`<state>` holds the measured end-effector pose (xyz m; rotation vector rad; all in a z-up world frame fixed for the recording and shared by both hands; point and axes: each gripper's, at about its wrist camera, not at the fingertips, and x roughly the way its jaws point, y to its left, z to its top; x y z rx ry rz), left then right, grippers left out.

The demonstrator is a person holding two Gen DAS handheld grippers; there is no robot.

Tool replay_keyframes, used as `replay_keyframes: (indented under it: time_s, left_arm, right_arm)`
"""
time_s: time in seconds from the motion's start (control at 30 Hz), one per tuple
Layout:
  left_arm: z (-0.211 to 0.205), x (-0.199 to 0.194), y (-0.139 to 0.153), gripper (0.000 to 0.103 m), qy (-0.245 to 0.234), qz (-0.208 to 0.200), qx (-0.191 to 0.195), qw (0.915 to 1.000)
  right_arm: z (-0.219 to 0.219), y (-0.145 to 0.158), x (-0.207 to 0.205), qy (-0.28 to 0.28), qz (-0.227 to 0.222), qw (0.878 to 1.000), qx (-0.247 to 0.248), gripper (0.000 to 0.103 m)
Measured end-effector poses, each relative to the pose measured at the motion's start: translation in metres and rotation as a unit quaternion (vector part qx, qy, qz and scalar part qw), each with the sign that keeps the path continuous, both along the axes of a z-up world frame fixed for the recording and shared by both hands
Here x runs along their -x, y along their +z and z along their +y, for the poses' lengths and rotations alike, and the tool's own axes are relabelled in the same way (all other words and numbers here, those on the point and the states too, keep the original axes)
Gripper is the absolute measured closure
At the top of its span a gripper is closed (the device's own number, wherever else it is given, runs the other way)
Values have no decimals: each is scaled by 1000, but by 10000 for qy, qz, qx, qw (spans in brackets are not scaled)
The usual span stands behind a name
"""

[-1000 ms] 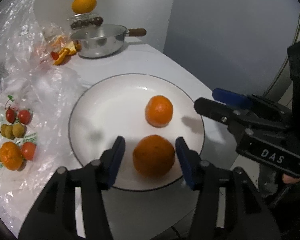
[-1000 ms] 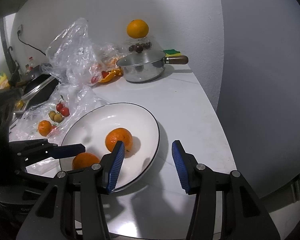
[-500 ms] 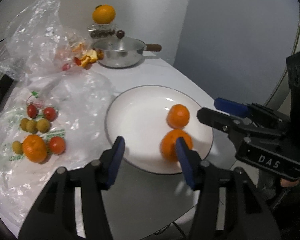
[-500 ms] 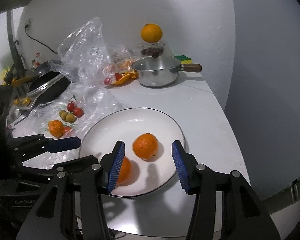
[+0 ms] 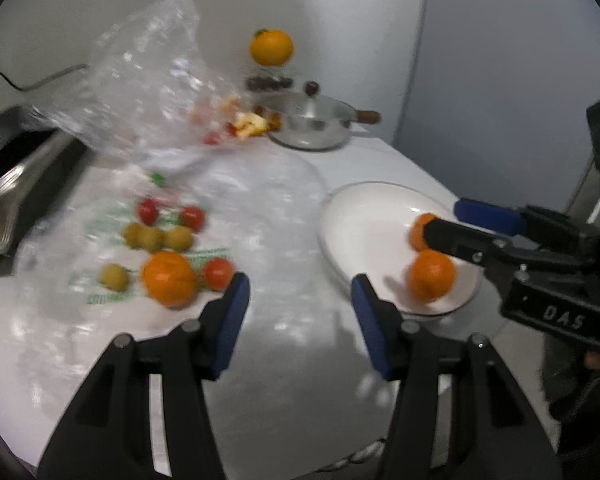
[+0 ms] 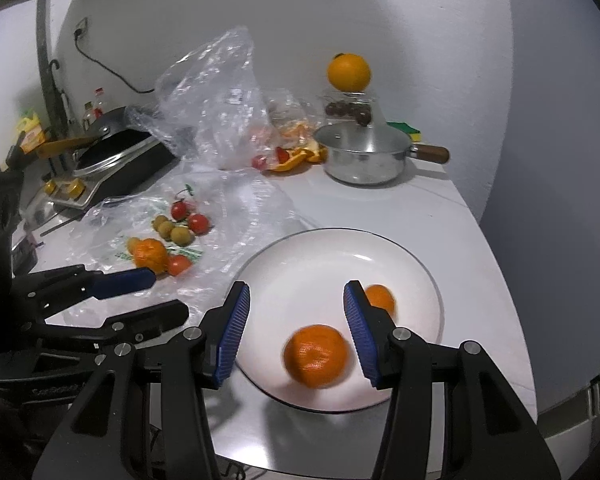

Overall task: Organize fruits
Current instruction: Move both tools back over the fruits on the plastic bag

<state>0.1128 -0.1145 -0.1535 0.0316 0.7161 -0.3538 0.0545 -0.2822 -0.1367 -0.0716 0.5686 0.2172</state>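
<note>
A white plate (image 6: 320,264) holds a large orange (image 6: 316,356) and a smaller orange (image 6: 380,300). My right gripper (image 6: 296,304) hovers open over the plate's near side, its pads apart from both fruits. My left gripper (image 5: 300,304) is open and empty above bare counter, between the plate (image 5: 364,216) and the loose fruit on a flat plastic bag. That pile has an orange (image 5: 168,278), red tomatoes (image 5: 192,218) and small yellow-green fruits (image 5: 152,238). In the left wrist view the right gripper (image 5: 440,216) reaches in over the plate's oranges (image 5: 432,276).
A lidded steel pot (image 6: 364,156) stands at the back, with an orange (image 6: 348,72) perched on a jar behind it. A crumpled clear bag (image 6: 216,100) with fruit scraps rises at the back left. A black pan (image 6: 116,156) sits far left. The counter's edge runs close on the right.
Both grippers moved left. The left one left the large orange it straddled on the plate and now faces the bagged fruit. The right one came over the plate. Neither opening changed.
</note>
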Motion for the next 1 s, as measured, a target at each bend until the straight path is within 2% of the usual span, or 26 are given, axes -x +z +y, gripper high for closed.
replay_keyframes:
  time_s: [0.53,1.0]
  left_arm:
    - [85,4,-10,48,734,-104,51,9972]
    - [113,-14,-18,48,825,76,35,9966]
  right_arm:
    - [76,2,-6,470,39,9984,303,51]
    - [110,-6,-30,670,182,9973,221,51]
